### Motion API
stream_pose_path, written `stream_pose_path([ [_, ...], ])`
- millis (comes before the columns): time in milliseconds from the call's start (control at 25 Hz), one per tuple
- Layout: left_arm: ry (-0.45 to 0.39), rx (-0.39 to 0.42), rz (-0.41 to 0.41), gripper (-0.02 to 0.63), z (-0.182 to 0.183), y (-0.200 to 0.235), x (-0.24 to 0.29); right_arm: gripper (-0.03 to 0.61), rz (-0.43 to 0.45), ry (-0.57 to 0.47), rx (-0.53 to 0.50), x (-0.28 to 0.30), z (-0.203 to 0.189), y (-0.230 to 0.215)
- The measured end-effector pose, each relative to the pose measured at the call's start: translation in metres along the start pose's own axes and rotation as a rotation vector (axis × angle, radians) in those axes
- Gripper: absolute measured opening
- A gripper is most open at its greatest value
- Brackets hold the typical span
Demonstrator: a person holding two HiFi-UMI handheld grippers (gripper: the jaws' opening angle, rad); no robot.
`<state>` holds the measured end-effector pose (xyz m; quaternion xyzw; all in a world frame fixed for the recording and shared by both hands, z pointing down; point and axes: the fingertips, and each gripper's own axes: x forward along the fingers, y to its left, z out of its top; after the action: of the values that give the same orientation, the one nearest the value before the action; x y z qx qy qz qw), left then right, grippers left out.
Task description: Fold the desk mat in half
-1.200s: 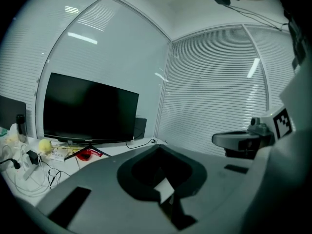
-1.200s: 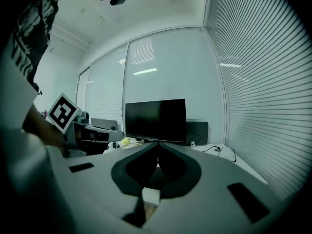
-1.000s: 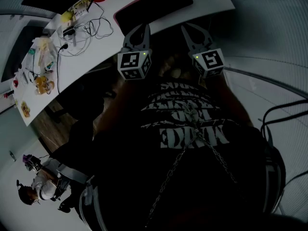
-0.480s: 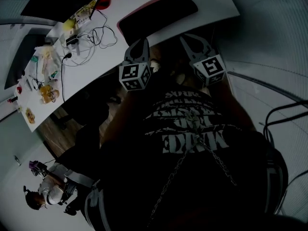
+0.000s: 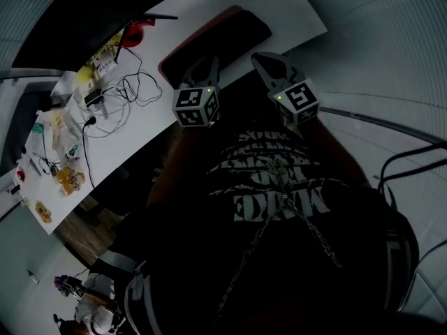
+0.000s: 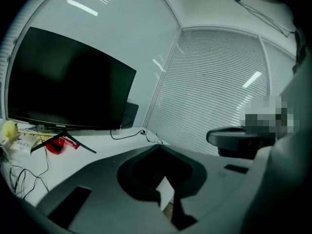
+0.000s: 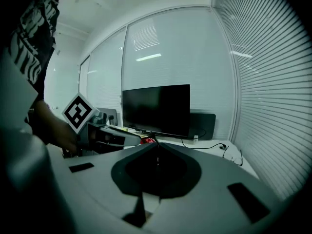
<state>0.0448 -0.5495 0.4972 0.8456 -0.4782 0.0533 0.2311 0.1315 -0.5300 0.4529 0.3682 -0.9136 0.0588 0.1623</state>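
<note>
A: Since the left gripper (image 5: pixel 203 67) and right gripper (image 5: pixel 268 63) have their jaws together, empty, where's the desk mat (image 5: pixel 222 35)?
B: Flat on the table (image 5: pixel 140 135), twelve o'clock. Probably limp, light; pinch an end's corners.

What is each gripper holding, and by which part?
Nothing: the left gripper and right gripper are both shut and empty; the dark rectangular desk mat lies ungripped on the white desk.
</note>
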Motion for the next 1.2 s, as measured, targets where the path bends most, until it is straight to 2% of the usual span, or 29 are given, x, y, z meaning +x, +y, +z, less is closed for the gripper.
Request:
stream_pose_path([
  [200, -0.02, 0.025, -0.04, 0.005, 0.023, 0.022, 0.008, -0.001, 0.019, 0.018, 0.025, 0.026, 0.002, 0.008],
  [360, -0.064, -0.051, 0.018, 0.006, 0.036, 0.056, -0.004, 0.0, 0.082, 0.034, -0.045, 0.051, 0.018, 0.008],
  [480, -0.079, -0.099, 0.078, 0.006, 0.038, 0.081, -0.005, 0.0, 0.123, 0.053, -0.012, 0.07, 0.028, 0.005],
  [720, -0.023, -0.112, 0.164, 0.006, 0.021, 0.101, 0.01, 0.0, 0.255, 0.114, 0.011, 0.101, -0.003, 0.005],
  [840, 0.002, -0.112, 0.202, 0.006, 0.025, 0.103, 0.027, 0.0, 0.304, 0.106, -0.014, 0.115, -0.001, -0.021],
  [920, 0.039, -0.1, 0.165, 0.006, 0.027, 0.091, 0.048, 0.0, 0.319, 0.141, -0.023, 0.12, -0.012, -0.05],
  [1040, 0.134, -0.103, 0.102, 0.005, 0.015, 0.073, 0.085, 0.0, 0.317, 0.251, -0.023, 0.121, -0.048, -0.099],
  [1200, 0.246, -0.104, 0.104, 0.005, -0.013, 0.058, 0.126, 0.0, 0.322, 0.375, -0.022, 0.122, -0.103, -0.15],
])
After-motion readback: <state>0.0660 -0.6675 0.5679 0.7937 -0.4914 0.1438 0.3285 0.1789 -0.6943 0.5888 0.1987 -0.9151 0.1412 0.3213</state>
